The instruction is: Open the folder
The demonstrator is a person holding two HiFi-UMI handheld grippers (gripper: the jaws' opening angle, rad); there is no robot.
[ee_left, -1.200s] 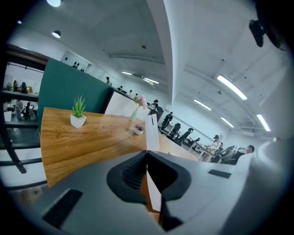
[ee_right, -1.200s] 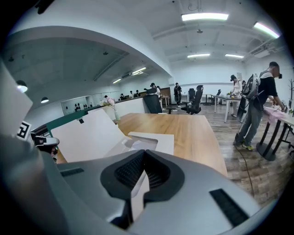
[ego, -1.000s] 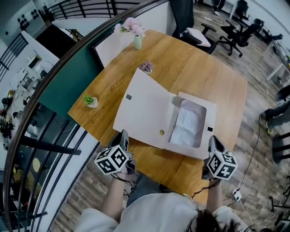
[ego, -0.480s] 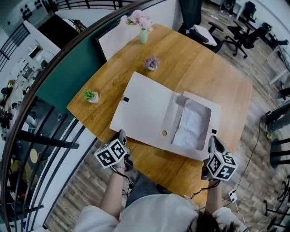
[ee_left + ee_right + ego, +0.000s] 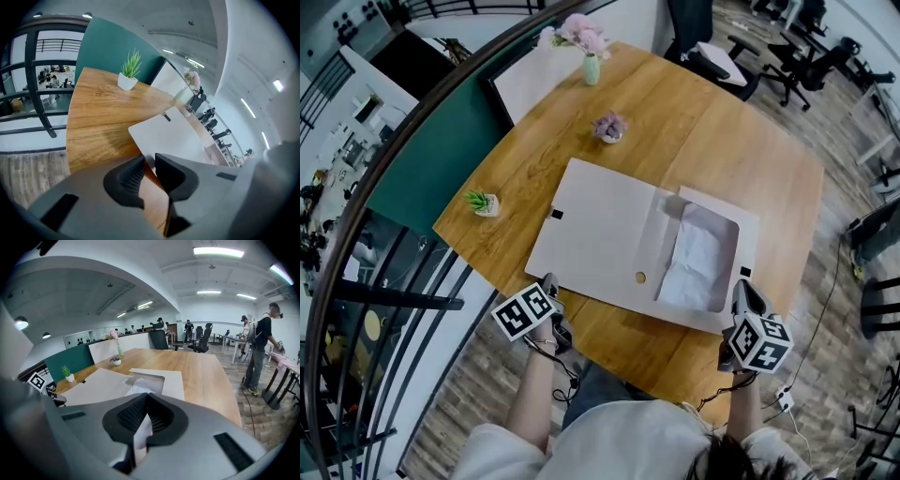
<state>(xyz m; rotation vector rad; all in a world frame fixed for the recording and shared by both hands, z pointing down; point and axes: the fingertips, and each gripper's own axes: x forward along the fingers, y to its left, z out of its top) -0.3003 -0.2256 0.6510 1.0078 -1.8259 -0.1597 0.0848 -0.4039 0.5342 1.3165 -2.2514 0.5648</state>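
Left gripper (image 5: 149,161) is parting its fingers, empty, just short of the open folder (image 5: 600,234)'s corner; right gripper (image 5: 146,398) is pinching its near edge (thin card), risking creasing under any tug.

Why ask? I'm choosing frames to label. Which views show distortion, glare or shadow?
Head view: the railing bows with fisheye bend, the table evenly lit and sharp. Left gripper view: black corners, a soft shadow on the table beside the folder. Right gripper view: ceiling lights flare white.
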